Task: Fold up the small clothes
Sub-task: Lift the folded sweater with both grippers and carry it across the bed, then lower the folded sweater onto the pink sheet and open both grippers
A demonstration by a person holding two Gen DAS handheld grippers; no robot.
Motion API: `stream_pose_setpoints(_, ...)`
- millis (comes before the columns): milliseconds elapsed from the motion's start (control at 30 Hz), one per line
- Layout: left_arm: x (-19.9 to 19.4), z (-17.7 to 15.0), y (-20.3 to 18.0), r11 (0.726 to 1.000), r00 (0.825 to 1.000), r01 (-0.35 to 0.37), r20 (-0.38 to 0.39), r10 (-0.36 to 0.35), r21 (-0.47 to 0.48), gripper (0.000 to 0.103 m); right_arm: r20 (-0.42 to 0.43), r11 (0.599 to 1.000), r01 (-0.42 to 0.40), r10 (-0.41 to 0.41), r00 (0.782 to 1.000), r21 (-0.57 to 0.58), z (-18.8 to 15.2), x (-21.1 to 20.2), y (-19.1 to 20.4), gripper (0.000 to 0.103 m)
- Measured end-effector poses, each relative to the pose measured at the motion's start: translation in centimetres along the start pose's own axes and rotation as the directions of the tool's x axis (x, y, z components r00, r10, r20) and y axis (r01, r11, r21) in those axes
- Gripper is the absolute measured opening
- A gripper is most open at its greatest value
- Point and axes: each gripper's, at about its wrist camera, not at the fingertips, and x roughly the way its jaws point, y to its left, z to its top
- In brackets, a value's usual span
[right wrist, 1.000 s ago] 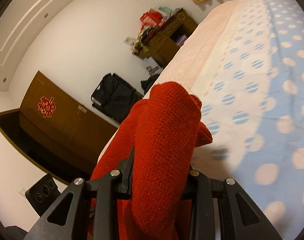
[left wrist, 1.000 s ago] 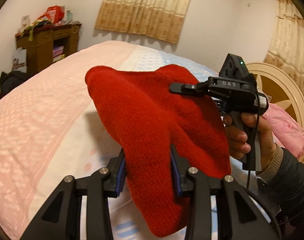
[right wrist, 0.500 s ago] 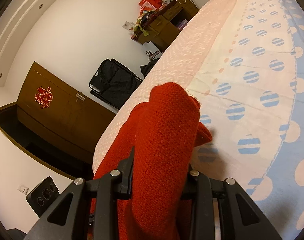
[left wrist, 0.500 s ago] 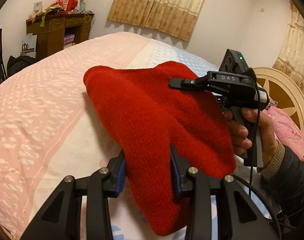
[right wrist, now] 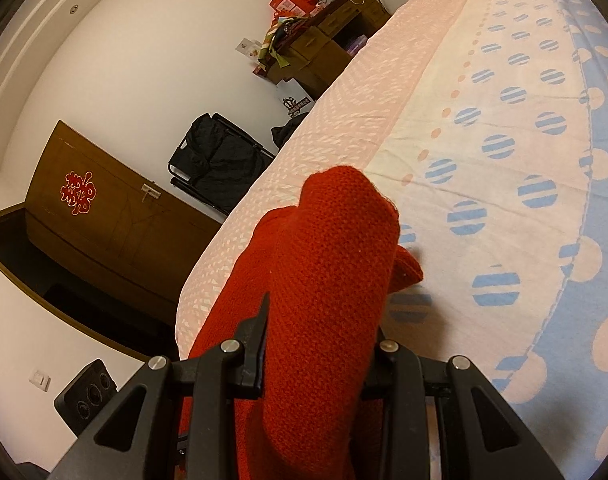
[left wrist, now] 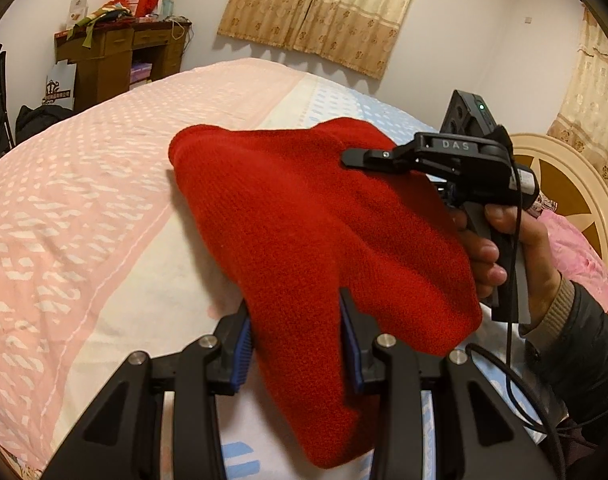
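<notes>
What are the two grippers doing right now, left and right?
Left gripper: closed on a bunched fold of the red knit garment.
Right gripper: closed on another part of the same garment.

Beige curtains (left wrist: 324, 12) are hung behind the bed (left wrist: 84, 208); a cluttered wooden desk (left wrist: 120, 60) is seen beside it.
</notes>
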Motion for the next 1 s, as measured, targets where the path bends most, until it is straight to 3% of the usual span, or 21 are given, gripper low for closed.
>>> stream_pose_setpoints(367,-0.1,-1.1,0.3,1.000,1.000,0.003,-0.003,-0.003,-0.013,0.040,-0.013,0.999,0.026,-0.026,1.000,0.028,-0.2,1.0,-1.3,0.032)
stream_pose_setpoints(467,-0.4,-1.0,0.2,1.000,1.000,-0.011,-0.005,0.010,-0.023,0.050,-0.028,0.995,0.104,-0.104,0.994,-0.006,-0.5,1.2,-1.1,0.038)
stream_pose_setpoints(567,-1.5,-0.5,-0.3,1.000,0.999,-0.028,0.031,0.028,-0.007,0.050,-0.017,0.980,0.195,-0.196,0.981,-0.028,-0.7,0.6,-0.9,0.048)
stream_pose_setpoints(700,-3.0,0.4,-0.5,0.998,0.991,-0.059,0.118,0.058,0.000,0.068,0.062,0.974,0.223,-0.220,0.974,-0.048,-1.1,-2.2,-0.1,0.049)
stream_pose_setpoints(800,-1.8,1.1,-0.1,0.995,0.991,-0.100,0.091,0.100,-0.008,0.068,0.095,0.977,0.197,-0.189,0.977,-0.078,-1.5,-4.0,1.1,0.052)
stream_pose_setpoints(900,0.3,1.2,0.8,0.987,0.987,-0.160,0.013,0.160,-0.022,0.071,0.099,0.977,0.174,-0.163,0.982,-0.120,-2.0,-4.3,2.6,0.054)
stream_pose_setpoints(1000,0.9,0.6,1.4,0.989,0.990,-0.138,-0.015,0.137,-0.056,0.071,0.167,0.951,0.247,-0.218,0.962,-0.185,-2.4,-4.7,4.3,0.054)
